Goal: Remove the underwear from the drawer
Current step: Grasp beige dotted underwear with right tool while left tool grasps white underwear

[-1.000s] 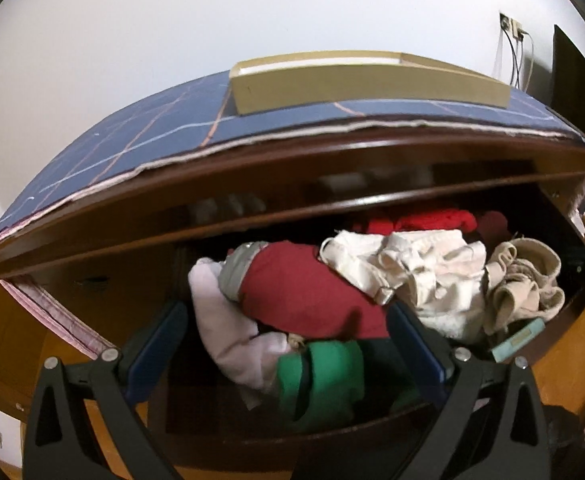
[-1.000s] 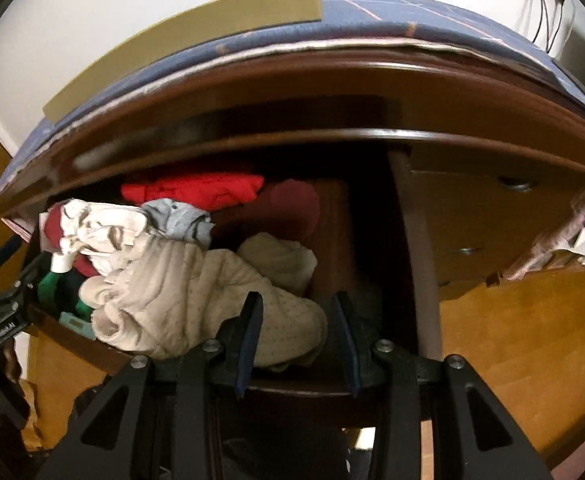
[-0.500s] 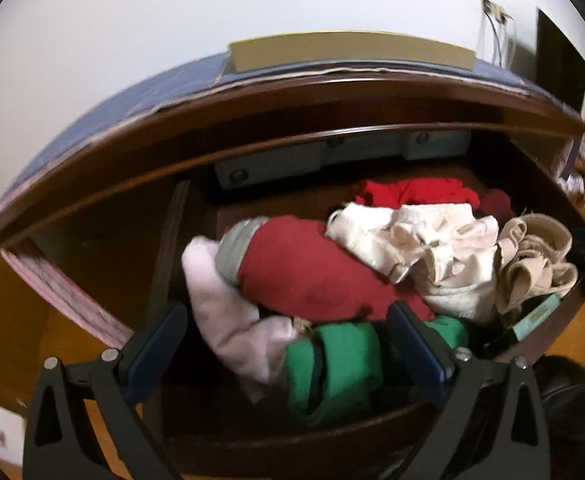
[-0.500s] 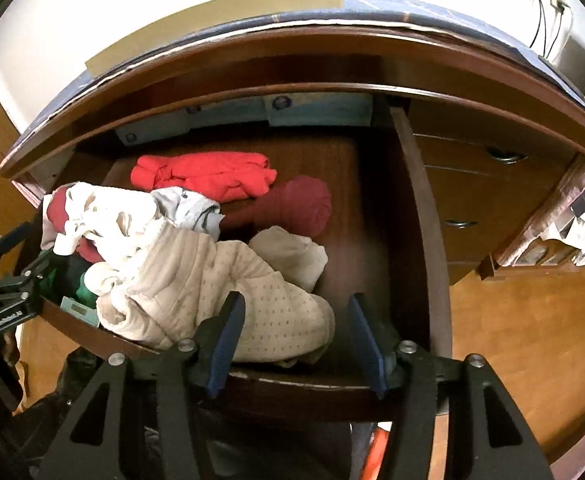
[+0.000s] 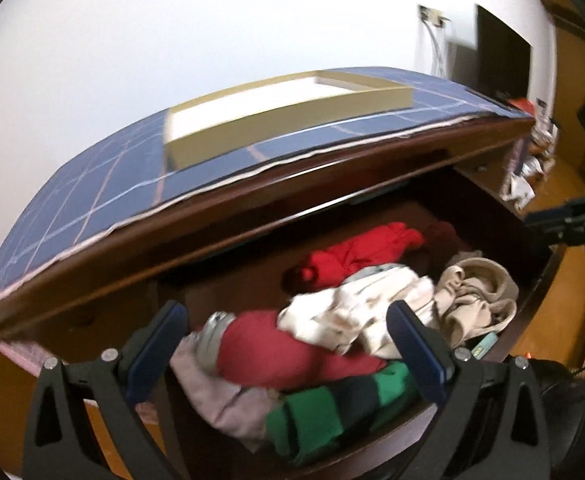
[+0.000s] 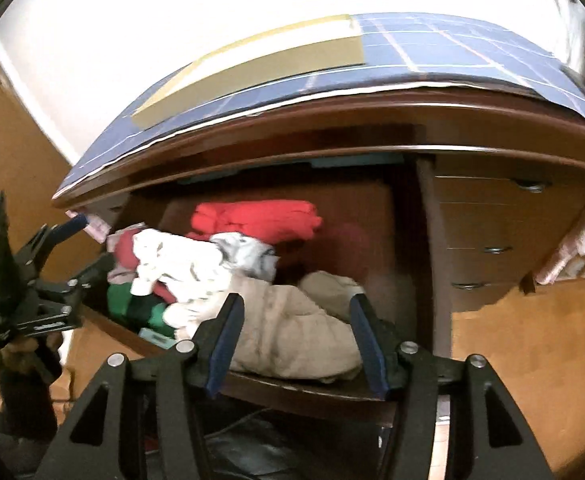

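Right gripper (image 6: 296,340): we hold it above the front edge of the drawer (image 6: 304,394), jaws apart and just been widening, nothing between the pads. Left gripper (image 5: 288,344): jaws wide apart, empty, over the drawer's left front.

Step in hand, as we judge it: drawer pulled out, nothing yet lifted; we are lining up a pick. Next move calls for lowering one gripper into the drawer and closing on a single garment without dragging its neighbours.

Contents, by size, placed from the drawer's front edge:
- beige quilted garment (image 6: 292,332), right front, crumpled;
- dark red roll (image 5: 288,356), left front;
- white bundle (image 5: 348,320), middle;
- green and dark striped piece (image 5: 332,412), against the front edge;
- bright red folded item (image 6: 252,220), at the back.

Which of these are underwear we cannot tell.
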The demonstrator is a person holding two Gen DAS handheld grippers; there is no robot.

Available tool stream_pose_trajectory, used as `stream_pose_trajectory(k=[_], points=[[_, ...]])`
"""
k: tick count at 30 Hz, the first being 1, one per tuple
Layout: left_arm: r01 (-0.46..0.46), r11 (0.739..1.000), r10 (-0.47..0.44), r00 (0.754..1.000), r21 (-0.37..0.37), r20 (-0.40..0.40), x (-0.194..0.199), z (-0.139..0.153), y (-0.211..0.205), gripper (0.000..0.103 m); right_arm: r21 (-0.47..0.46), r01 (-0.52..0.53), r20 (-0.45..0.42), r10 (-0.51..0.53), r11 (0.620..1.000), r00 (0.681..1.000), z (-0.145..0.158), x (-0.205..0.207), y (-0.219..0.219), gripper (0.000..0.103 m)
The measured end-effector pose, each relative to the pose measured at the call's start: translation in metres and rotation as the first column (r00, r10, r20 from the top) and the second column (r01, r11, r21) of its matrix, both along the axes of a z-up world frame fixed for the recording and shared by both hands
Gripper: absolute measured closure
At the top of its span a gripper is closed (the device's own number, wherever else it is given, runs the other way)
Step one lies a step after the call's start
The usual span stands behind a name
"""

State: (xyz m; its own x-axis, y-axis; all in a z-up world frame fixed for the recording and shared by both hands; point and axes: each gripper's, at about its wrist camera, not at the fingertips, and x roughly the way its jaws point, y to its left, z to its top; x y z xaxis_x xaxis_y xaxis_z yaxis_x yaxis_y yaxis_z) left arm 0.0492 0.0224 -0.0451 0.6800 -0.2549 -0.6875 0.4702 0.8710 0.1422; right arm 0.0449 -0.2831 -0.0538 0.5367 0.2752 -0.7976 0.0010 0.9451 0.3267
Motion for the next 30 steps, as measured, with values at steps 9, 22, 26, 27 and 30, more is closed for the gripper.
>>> stream_pose_trajectory(k=[9, 22, 26, 27, 30], points=[[0.046, 0.997, -0.044, 0.999, 0.057, -0.032, 0.001, -0.003, -0.008, 0.002, 0.065, -0.225, -0.205, 0.234, 0.972, 0.950, -0.043, 0.049, 0.046, 0.032], [0.194, 0.971, -0.184, 0.980, 0.140, -0.078, 0.016, -0.003, -0.032, 0.002, 0.088, -0.289, -0.331, 0.302, 0.953, 0.894, -0.079, 0.057, 0.059, 0.045], [0.235, 0.955, -0.217, 0.970, 0.183, -0.113, 0.024, -0.012, -0.045, 0.002, 0.084, -0.245, -0.299, 0.259, 0.966, 0.918, -0.065, 0.045, 0.044, 0.054], [0.253, 0.950, -0.232, 0.965, 0.186, -0.125, 0.025, -0.014, -0.048, 0.002, 0.104, -0.210, -0.265, 0.230, 0.972, 0.936, -0.055, 0.042, 0.034, 0.054], [0.303, 0.936, -0.277, 0.948, 0.178, -0.157, 0.026, -0.016, -0.055, 0.002, 0.246, -0.097, -0.167, 0.141, 0.964, 0.976, -0.030, 0.034, -0.001, 0.054]])
